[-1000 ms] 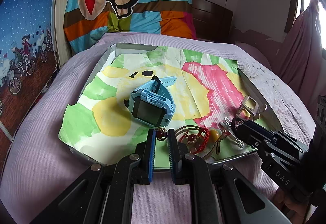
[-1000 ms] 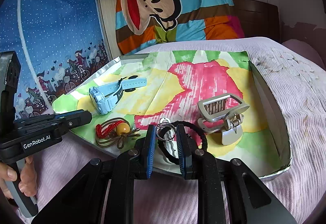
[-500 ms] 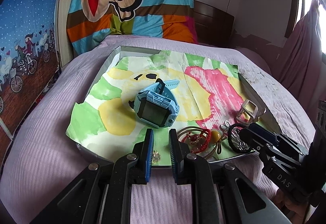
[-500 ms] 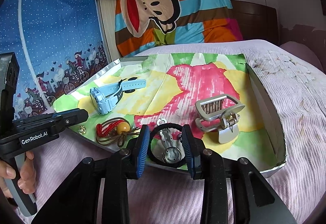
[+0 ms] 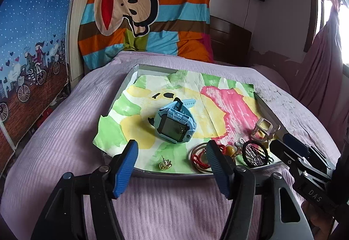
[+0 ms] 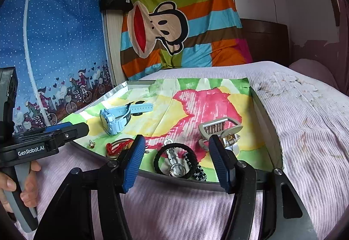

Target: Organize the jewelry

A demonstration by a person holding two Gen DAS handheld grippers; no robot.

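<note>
A shallow grey tray lined with painted paper lies on the bed. A blue watch sits in its middle. A small gold earring lies on the green patch at the near rim, just ahead of my open, empty left gripper. A red cord bracelet with an amber bead is to its right. My right gripper is open and empty over a black hair tie that rings a silver piece. A silver hair clip stands just beyond its right finger.
The tray rests on a lilac ribbed bedspread. A striped monkey-print blanket hangs behind it and a blue curtain is on the left. A hand holds the left gripper's handle. The tray's right wall stands raised.
Both grippers went from shut to wide open and drew back toward the near rim. The left one let go of the earring, the right one of the black hair tie; both now lie in the tray.
</note>
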